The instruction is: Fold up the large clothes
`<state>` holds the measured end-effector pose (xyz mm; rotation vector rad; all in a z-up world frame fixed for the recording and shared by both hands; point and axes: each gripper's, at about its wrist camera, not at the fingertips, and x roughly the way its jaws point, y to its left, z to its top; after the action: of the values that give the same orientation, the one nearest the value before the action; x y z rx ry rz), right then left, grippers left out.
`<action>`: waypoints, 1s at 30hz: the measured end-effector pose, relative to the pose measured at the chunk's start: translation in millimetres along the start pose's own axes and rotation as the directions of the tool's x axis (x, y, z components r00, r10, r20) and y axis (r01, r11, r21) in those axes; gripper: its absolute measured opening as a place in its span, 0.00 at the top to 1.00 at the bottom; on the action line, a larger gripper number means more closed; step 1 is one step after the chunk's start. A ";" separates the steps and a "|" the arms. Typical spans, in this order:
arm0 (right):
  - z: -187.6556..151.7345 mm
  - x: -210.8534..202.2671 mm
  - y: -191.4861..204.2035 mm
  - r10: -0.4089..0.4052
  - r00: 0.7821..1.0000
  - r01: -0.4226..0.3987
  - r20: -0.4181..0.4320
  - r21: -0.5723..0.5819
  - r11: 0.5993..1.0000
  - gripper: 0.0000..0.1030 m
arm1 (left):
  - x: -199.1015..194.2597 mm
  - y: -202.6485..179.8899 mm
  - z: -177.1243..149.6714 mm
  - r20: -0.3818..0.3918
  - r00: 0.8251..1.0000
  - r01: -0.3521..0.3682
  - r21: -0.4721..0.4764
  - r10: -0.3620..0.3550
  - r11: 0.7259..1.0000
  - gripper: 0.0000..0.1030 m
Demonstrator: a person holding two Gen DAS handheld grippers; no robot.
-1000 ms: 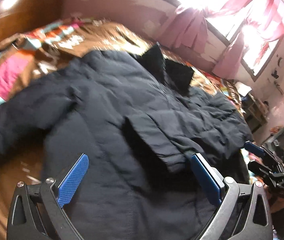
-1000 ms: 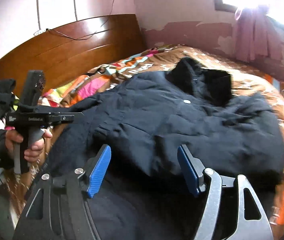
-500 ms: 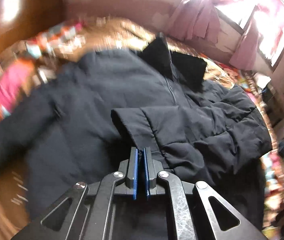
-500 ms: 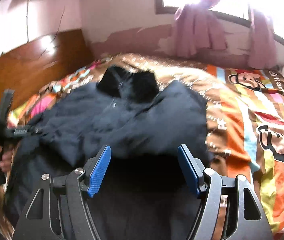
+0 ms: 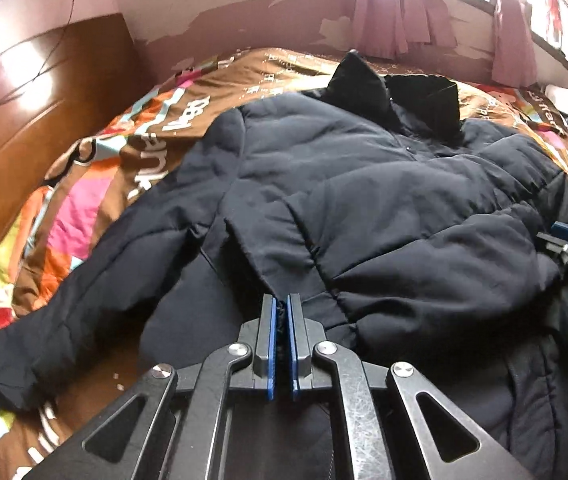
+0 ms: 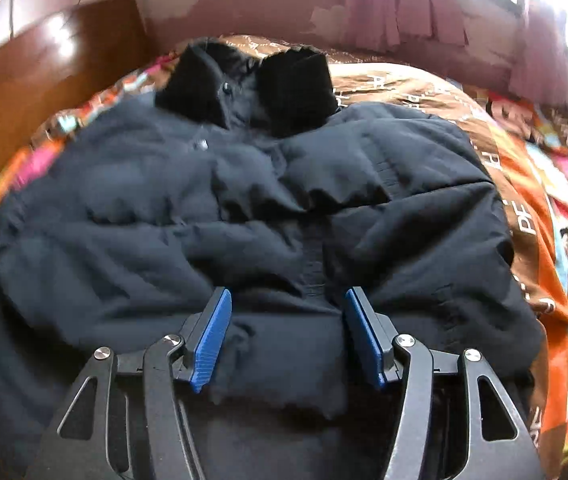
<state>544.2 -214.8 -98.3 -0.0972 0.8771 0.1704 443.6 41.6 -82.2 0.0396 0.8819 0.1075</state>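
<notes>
Both tools [image 5: 280, 312] tilted down — jacket [image 5: 364, 200]

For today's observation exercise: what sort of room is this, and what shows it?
Most likely a bedroom: a bed with a wooden headboard, a colourful patterned bedspread under the dark jacket, and pink curtains at a window.

white lettering on bedspread [image 5: 187, 120] too distorted to read, "PE" on bedspread's orange stripe

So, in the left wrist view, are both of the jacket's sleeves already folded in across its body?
No. One sleeve of the dark jacket lies stretched out sideways over the patterned bedspread, not folded in.
</notes>
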 end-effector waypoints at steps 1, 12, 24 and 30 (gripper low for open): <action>-3.5 3.0 2.6 -0.009 1.000 0.009 0.012 -0.007 1.000 0.47 | 2.4 1.0 -1.6 0.001 1.000 0.006 -0.005 -0.006 1.000 0.94; -14.3 1.6 18.5 -0.102 0.990 0.108 0.099 -0.061 0.992 0.43 | -21.8 60.5 -22.6 0.101 0.979 0.198 -0.281 -0.176 0.939 0.35; 11.7 -55.3 81.0 0.069 0.978 -0.055 0.199 -0.075 0.996 0.17 | -65.9 218.3 -87.2 0.062 0.997 -0.004 -0.566 0.047 0.824 0.18; 22.6 -40.6 121.3 0.111 0.971 -0.104 0.211 -0.042 0.994 0.16 | -63.8 294.9 -129.6 -0.004 0.999 -0.027 -0.778 0.038 0.628 0.18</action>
<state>513.0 -96.6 -54.4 -0.0584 0.6654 0.2907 280.4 326.4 -92.2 -0.7734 0.7576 0.5246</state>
